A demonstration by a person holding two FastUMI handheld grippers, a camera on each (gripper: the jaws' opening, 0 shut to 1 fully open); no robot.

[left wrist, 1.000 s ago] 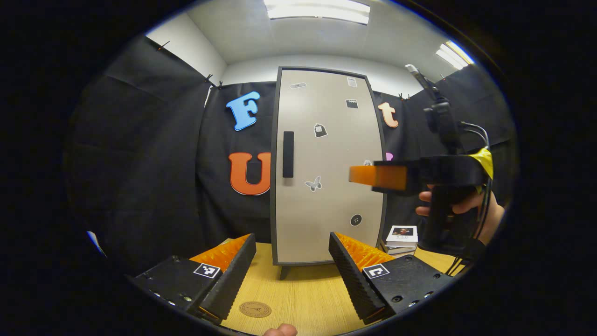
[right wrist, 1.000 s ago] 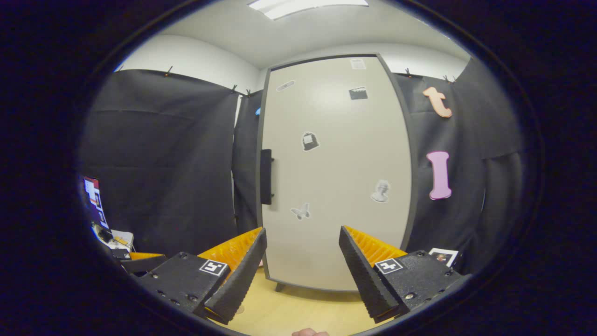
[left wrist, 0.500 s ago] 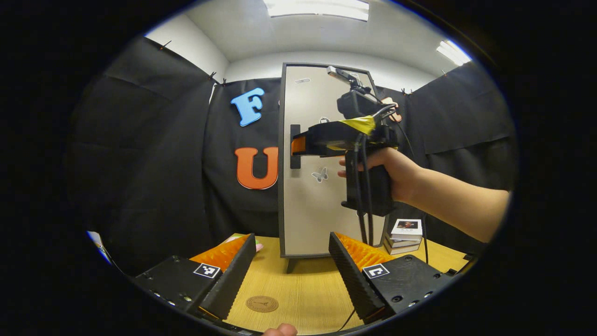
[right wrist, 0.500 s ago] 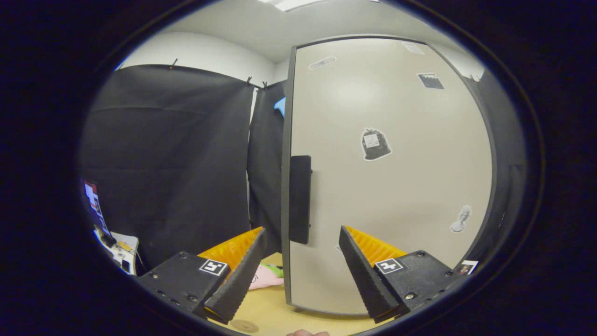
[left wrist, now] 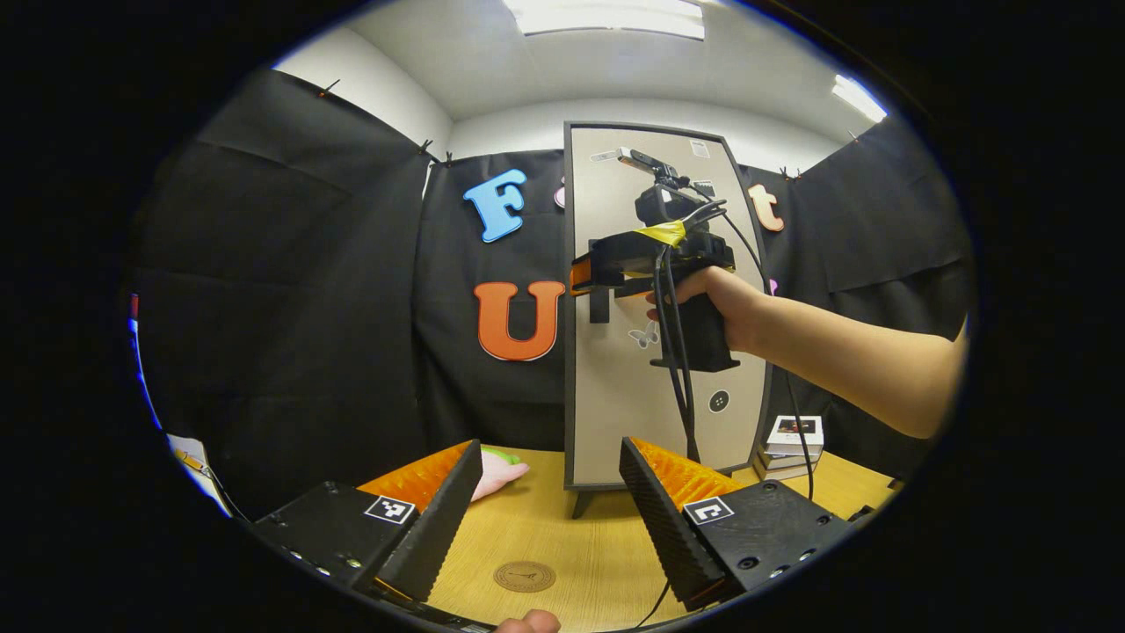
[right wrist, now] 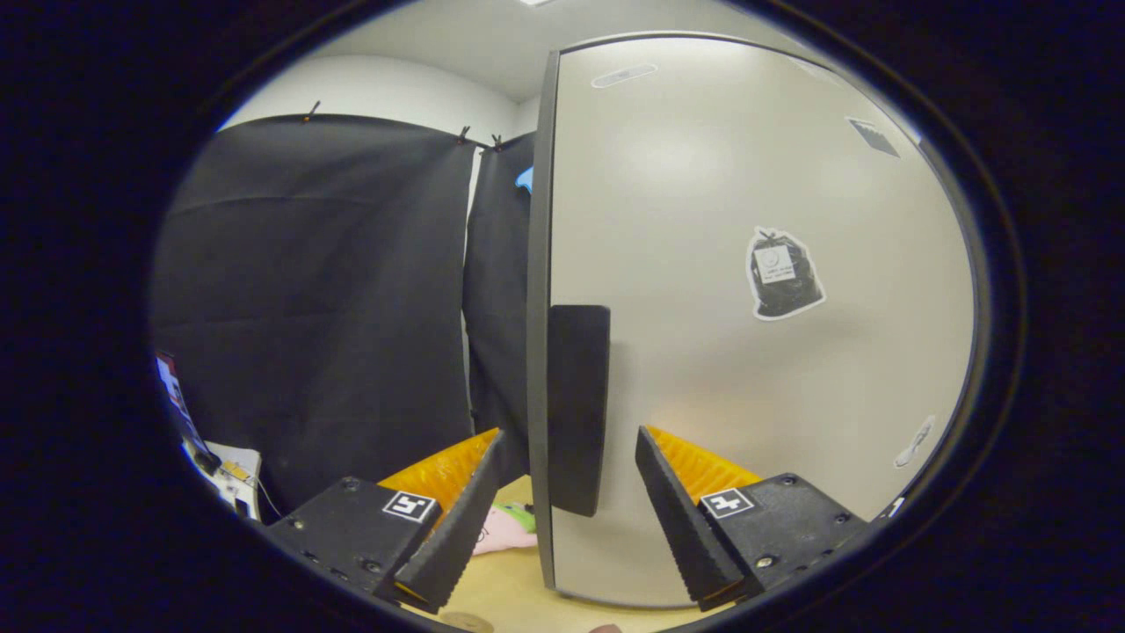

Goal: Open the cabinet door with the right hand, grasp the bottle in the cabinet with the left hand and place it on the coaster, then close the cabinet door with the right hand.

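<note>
Cabinet door [left wrist: 615, 387]: seen shut in the left gripper view, pale with small stickers, framed in a dark edge; the cabinet is stood on the wooden table [left wrist: 580, 536] against the booth's black wall.
Door handle [right wrist: 577, 409]: a dark upright bar set near the door's left edge; in the right gripper view it is seen between the two fingers, ahead of their tips.
Right gripper [right wrist: 567, 519]: its jaws are held wide apart, with nothing pressed between them; whether the handle is touched cannot be told. In the left gripper view it [left wrist: 582, 280] is seen held by a hand [left wrist: 716, 299] at handle height, its tip at the door's left edge.
Left gripper [left wrist: 549, 514]: held low over the table, jaws spread and empty, pointed at the cabinet.
Coaster [left wrist: 525, 577]: a round brown disc lying on the table between the left gripper's fingers, well short of the cabinet.
Bottle: hidden behind the shut door, so its place cannot be told.
Books [left wrist: 791, 437]: a small stack lying on the table just right of the cabinet.
Pink and green object [left wrist: 497, 470]: lying on the table left of the cabinet.
</note>
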